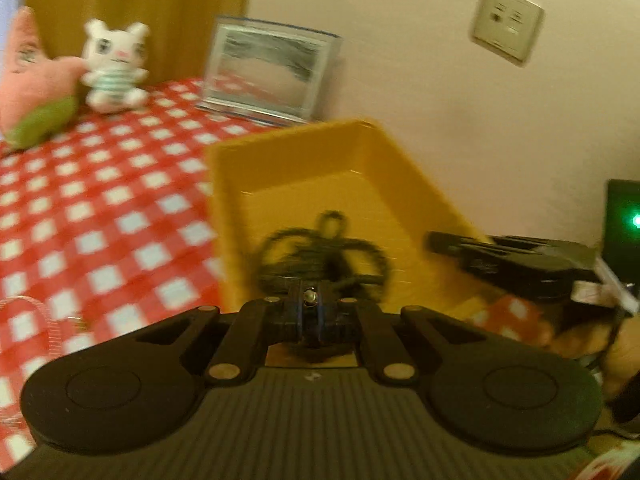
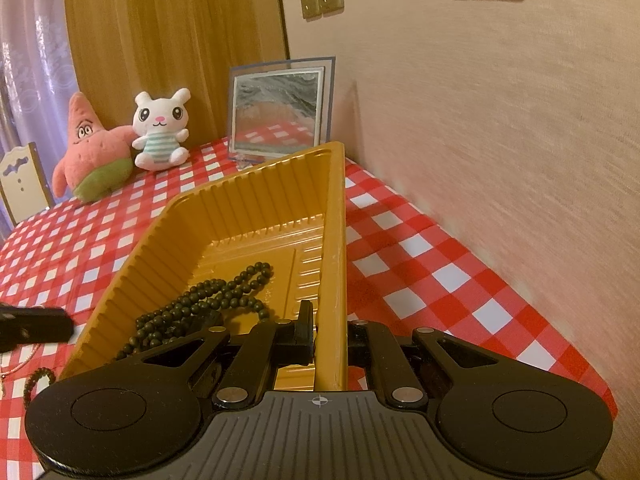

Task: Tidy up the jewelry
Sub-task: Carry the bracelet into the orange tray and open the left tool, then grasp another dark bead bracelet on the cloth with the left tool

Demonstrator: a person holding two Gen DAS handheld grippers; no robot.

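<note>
A yellow ribbed tray stands on the red checked tablecloth; it also shows in the left wrist view. A black bead necklace lies inside it, blurred in the left wrist view. My right gripper is shut on the tray's right wall, one finger inside and one outside. My left gripper is shut on a small silvery piece, held over the tray's near edge. The left gripper's tip shows at the left of the right wrist view.
A pink star plush and a white bunny plush sit at the table's back, beside a framed sand picture. A bead bracelet and a thin chain lie left of the tray. The wall runs close on the right.
</note>
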